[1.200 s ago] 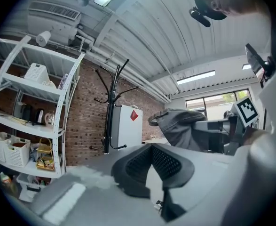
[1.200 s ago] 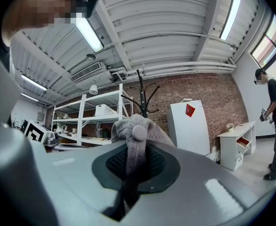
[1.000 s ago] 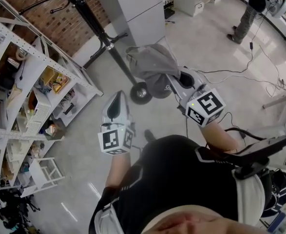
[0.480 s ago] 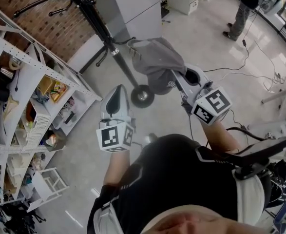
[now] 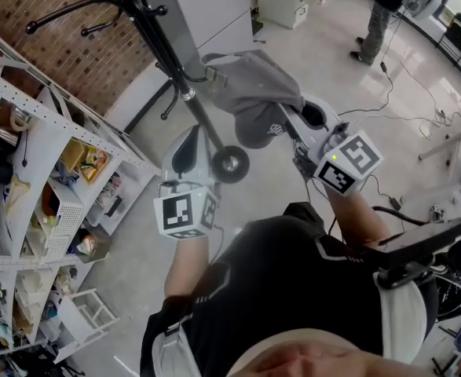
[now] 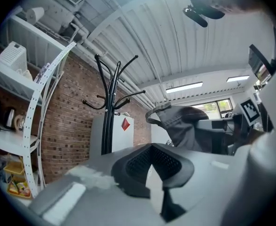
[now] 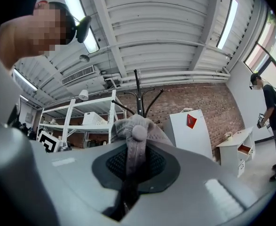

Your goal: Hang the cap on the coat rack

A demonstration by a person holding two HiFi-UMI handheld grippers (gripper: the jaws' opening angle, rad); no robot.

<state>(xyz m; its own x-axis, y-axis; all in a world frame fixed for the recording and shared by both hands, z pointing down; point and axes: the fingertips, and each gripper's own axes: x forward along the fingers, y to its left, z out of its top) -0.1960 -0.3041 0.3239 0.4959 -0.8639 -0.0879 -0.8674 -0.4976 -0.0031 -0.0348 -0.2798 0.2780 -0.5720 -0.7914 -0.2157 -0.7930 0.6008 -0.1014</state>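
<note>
A black coat rack [image 5: 163, 49] rises from a wheeled base [image 5: 230, 163], and its curved hooks [image 5: 65, 16] show at the top left. My right gripper [image 5: 283, 121] is shut on the grey cap [image 5: 254, 93], held up just right of the pole. In the right gripper view the cap [image 7: 137, 126] is pinched between the jaws [image 7: 134, 150], with the coat rack [image 7: 138, 86] straight behind it. My left gripper [image 5: 188, 136] hangs below and left of the cap, shut and empty. In the left gripper view [image 6: 153, 150] the coat rack [image 6: 109, 98] stands left and the cap [image 6: 185, 121] right.
White metal shelving [image 5: 26, 171] full of boxes lines the left side, against a brick wall [image 5: 49, 45]. A white cabinet [image 5: 206, 6] stands behind the rack. A person [image 5: 378, 10] stands at the far right, near cables [image 5: 407, 104] on the floor.
The right gripper has carried the cap up and closer to the rack's pole. More of the rack's hooks have come into view. The left gripper has kept its place.
</note>
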